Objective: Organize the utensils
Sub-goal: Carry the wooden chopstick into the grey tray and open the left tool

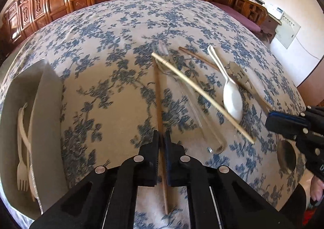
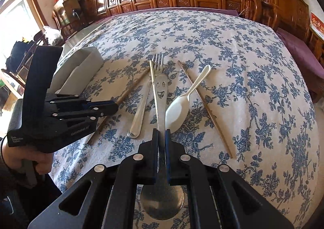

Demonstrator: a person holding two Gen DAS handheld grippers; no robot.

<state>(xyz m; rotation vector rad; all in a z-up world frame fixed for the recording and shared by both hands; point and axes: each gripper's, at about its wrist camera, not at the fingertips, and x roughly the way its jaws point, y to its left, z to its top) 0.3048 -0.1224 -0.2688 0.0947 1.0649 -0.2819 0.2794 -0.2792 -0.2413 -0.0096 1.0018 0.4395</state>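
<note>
Left tool (image 1: 161, 138) is clamped on a thin brown wooden chopstick (image 1: 159, 95), whose near end pokes out under the fingers. Right tool (image 2: 161, 136) is pinching the neck of a steel spoon with a smiley-face cutout handle (image 2: 160, 87); its bowl sits low behind the fingers, partly hidden. On the blue-floral clothed bench (image 2: 232, 63) there's a white plastic spoon (image 2: 179, 108) crossing another brown chopstick (image 2: 204, 105), a pale chopstick (image 1: 200, 96) and a steel fork (image 2: 144, 95). The grey tray (image 1: 48, 111) far left holds pale plastic forks (image 1: 23, 148), cut off by its rim and blurry.
</note>
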